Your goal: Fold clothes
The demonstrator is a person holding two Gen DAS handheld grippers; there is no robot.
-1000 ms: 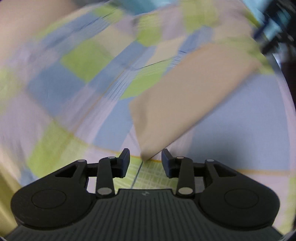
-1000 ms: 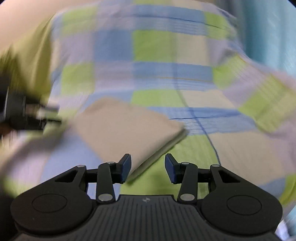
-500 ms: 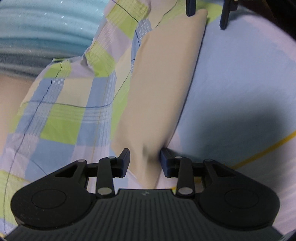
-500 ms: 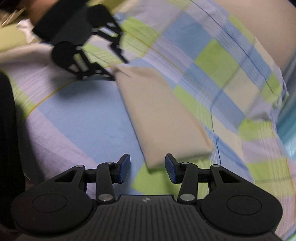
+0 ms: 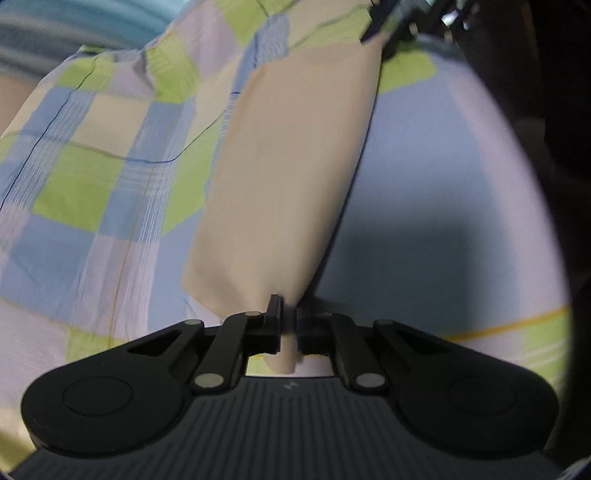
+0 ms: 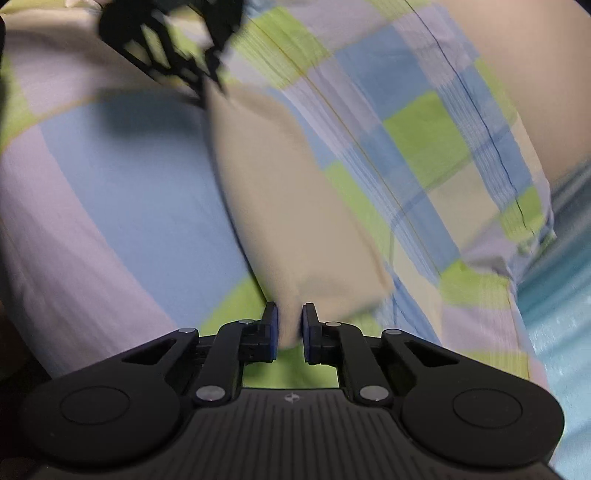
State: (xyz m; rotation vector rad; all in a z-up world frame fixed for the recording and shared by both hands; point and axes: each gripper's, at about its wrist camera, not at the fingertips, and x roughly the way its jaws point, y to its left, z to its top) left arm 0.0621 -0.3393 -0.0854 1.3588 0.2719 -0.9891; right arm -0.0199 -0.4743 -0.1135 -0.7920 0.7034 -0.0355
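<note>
A folded beige cloth lies as a long strip on a checked bedsheet. My left gripper is shut on the near end of the cloth. My right gripper is shut on the opposite end of the same cloth. Each gripper shows at the far end of the cloth in the other's view: the right gripper in the left wrist view, the left gripper in the right wrist view. The cloth stretches between the two.
The sheet has blue, green, lilac and cream squares. A light blue blanket or fabric lies beyond the sheet's edge. A dark area borders the bed at the right of the left wrist view.
Both grippers went from open beside the cloth's ends to shut on them. The cloth now runs taut between them.
</note>
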